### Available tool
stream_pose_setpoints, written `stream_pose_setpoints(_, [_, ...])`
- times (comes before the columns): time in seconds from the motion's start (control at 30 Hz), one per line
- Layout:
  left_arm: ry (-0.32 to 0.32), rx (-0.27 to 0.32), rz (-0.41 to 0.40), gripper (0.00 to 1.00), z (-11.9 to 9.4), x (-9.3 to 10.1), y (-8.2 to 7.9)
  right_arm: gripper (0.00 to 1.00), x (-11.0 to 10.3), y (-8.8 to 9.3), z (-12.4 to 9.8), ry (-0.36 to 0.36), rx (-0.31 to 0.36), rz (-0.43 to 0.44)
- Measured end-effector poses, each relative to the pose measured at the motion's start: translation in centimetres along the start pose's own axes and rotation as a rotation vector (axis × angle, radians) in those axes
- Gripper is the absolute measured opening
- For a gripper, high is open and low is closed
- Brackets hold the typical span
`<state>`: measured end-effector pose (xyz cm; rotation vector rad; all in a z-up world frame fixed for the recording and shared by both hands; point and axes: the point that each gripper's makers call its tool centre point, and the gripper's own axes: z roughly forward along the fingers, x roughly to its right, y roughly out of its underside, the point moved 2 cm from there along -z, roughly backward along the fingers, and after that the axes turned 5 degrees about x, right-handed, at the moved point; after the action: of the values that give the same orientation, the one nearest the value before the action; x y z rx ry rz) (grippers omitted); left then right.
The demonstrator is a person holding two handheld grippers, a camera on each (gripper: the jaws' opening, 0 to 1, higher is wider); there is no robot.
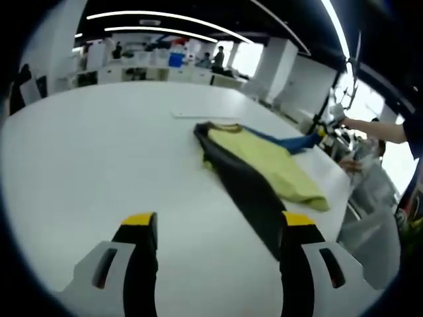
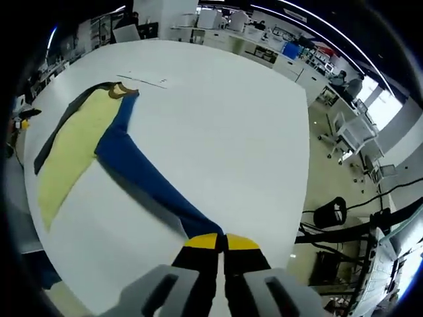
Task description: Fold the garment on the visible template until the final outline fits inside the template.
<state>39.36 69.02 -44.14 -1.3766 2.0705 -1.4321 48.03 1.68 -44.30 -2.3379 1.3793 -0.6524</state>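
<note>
Office space is being seen behind a wide white surface point(image 1: 79, 152), with desks, chairs and a few people far off.

One garment point(image 1: 264, 165) is lying on the surface: yellow body, dark side panel and sleeve, blue sleeve point(image 2: 142, 175). It is spread out, not yet folded small. One thin pale strip point(image 1: 198, 115) is lying just beyond the collar; it is possibly a template edge, but no full outline can be made out.

Two grippers are being held. The left gripper point(image 1: 215, 228) is hovering with jaws wide apart, holding nothing, its right jaw near the end of the dark sleeve. The right gripper point(image 2: 221, 242) has its jaws pressed together on the tip of the blue sleeve, near the surface edge.

Risks, as judged:
- The sleeve is being gripped by its tip only; it could slip out under a quick pull.
- A sideways drag could shift the whole garment instead of folding it, so the fold could be laid crooked.
- The cloth could be carried over the near edge.
- With the template barely marked, the final outline could be misjudged.
</note>
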Motion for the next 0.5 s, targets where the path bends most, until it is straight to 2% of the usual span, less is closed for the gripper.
stream_pose_setpoints(0.23, [0.006, -0.003, -0.005, 0.71, 0.2, 0.1, 0.0, 0.00, 0.4, 0.1, 0.4, -0.001, 0.007, -0.020])
stream_pose_setpoints(0.5, [0.013, -0.005, -0.006, 0.71, 0.4, 0.2, 0.2, 0.00, 0.3, 1.3, 0.9, -0.015, 0.004, -0.005])
